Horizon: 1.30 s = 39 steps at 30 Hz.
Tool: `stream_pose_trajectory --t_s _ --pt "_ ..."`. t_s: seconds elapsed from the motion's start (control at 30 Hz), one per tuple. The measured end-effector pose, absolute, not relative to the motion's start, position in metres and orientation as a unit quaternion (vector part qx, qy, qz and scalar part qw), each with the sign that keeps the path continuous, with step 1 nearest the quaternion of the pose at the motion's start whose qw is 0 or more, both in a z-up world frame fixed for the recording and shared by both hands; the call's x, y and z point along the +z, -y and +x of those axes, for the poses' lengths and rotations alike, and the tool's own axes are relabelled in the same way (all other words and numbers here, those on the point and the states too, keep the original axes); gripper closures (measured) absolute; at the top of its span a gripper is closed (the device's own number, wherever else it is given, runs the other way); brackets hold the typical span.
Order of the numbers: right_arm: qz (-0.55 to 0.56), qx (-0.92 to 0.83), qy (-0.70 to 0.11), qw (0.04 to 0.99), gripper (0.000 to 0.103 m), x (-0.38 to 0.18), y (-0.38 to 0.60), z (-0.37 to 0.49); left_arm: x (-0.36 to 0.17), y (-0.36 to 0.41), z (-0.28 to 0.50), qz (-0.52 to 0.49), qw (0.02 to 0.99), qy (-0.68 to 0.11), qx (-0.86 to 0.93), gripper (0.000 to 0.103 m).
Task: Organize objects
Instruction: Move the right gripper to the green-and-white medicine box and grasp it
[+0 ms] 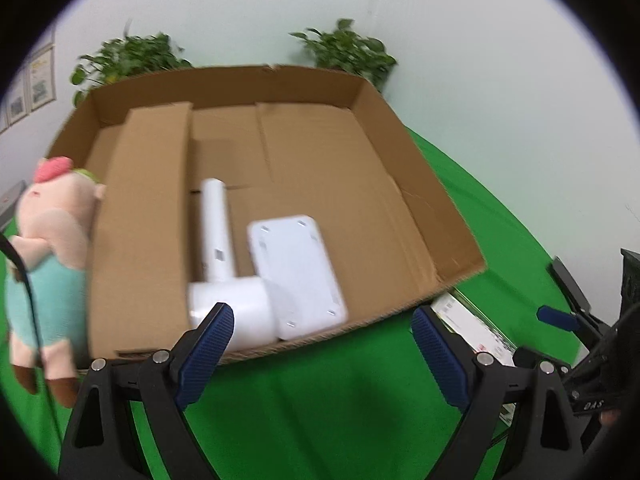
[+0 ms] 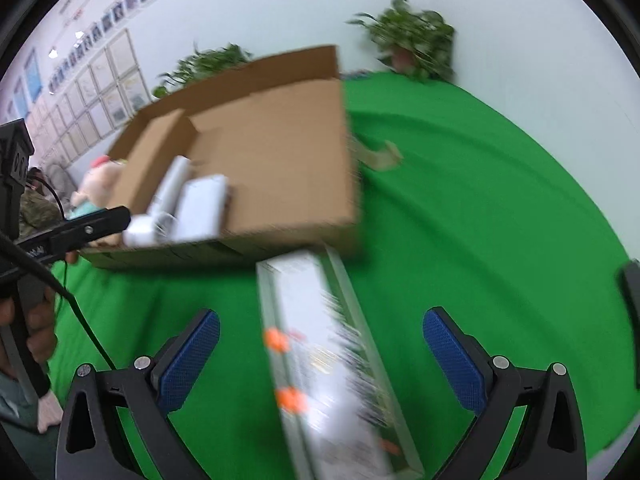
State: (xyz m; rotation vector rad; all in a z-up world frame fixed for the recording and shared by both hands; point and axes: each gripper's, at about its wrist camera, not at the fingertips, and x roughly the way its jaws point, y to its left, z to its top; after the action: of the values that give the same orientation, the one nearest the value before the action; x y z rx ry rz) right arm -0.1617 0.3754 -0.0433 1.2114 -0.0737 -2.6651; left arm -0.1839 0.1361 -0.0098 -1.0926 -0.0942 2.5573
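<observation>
— Where do the things lie?
— A white hair dryer (image 1: 228, 280) and a white flat device (image 1: 296, 276) lie in the cardboard box (image 1: 400, 208) on the green desk (image 1: 320, 400); a plush pig (image 1: 48, 264) stands just left of it.
— And the tongs?
— Left tongs (image 1: 322, 356) apart, empty; right tongs (image 2: 320, 358) apart, a long packet (image 2: 320, 352) lying between them.

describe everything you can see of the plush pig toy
The soft pink plush pig toy has a red tuft on its head, a teal outfit and brown feet. It stands upright on the green cloth, pressed against the outer left wall of the open brown cardboard box. A black cable crosses in front of it.
</observation>
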Motion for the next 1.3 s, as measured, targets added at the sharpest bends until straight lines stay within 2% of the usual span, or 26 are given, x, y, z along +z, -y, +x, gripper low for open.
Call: stream_pose_trajectory --t_s 0.17,0.33,0.4,0.47,0.5,0.7,0.73,0.77,0.83,1.07,1.1,1.2,1.3 --pt "0.43 -0.894 0.011 0.124 0.0 -0.055 -0.386 -0.149 -0.026 -0.157 -0.186 -0.413 0.241 0.057 0.876 0.012" --pt "0.455 -0.877 -0.031 0.149 0.002 -0.076 -0.357 -0.149 -0.032 -0.156 -0.182 -0.423 0.267 0.081 0.862 0.012" --pt "0.462 -0.871 -0.056 0.159 0.012 -0.083 -0.338 -0.15 -0.032 -0.151 -0.177 -0.421 0.265 0.084 0.863 0.012" --pt "0.458 -0.867 -0.082 0.181 0.028 -0.085 -0.313 -0.15 -0.031 -0.142 -0.172 -0.418 0.26 0.084 0.866 0.012" --pt "0.455 -0.866 -0.085 0.187 0.03 -0.085 -0.303 -0.147 -0.031 -0.137 -0.169 -0.418 0.256 0.087 0.867 0.012" --pt "0.449 -0.858 -0.085 0.235 0.029 -0.084 -0.258 -0.147 -0.038 -0.106 -0.159 -0.441 0.283 0.153 0.837 0.012" --pt "0.45 -0.856 -0.084 0.239 0.027 -0.084 -0.255 -0.146 -0.04 -0.101 -0.159 -0.443 0.29 0.17 0.831 0.012" --pt "0.452 -0.855 -0.083 0.241 0.018 -0.085 -0.253 -0.146 -0.042 -0.099 -0.159 -0.447 0.295 0.182 0.825 0.013" --pt "0.455 -0.855 -0.082 0.235 0.01 -0.086 -0.253 -0.145 -0.049 -0.098 -0.162 -0.462 0.316 0.21 0.802 0.013" --pt "0.464 -0.852 -0.057 0.235 0.01 -0.085 -0.262 -0.133 -0.072 -0.124 -0.17 -0.508 0.409 0.245 0.717 0.017" --pt "0.466 -0.852 -0.052 0.233 0.01 -0.086 -0.266 -0.13 -0.075 -0.126 -0.171 -0.512 0.412 0.249 0.712 0.024" --pt "0.471 -0.851 -0.035 0.231 0.016 -0.086 -0.271 -0.124 -0.086 -0.131 -0.172 -0.526 0.421 0.266 0.689 0.027" --pt "0.468 -0.849 -0.037 0.242 0.027 -0.085 -0.27 -0.119 -0.094 -0.137 -0.172 -0.54 0.422 0.273 0.674 0.027"
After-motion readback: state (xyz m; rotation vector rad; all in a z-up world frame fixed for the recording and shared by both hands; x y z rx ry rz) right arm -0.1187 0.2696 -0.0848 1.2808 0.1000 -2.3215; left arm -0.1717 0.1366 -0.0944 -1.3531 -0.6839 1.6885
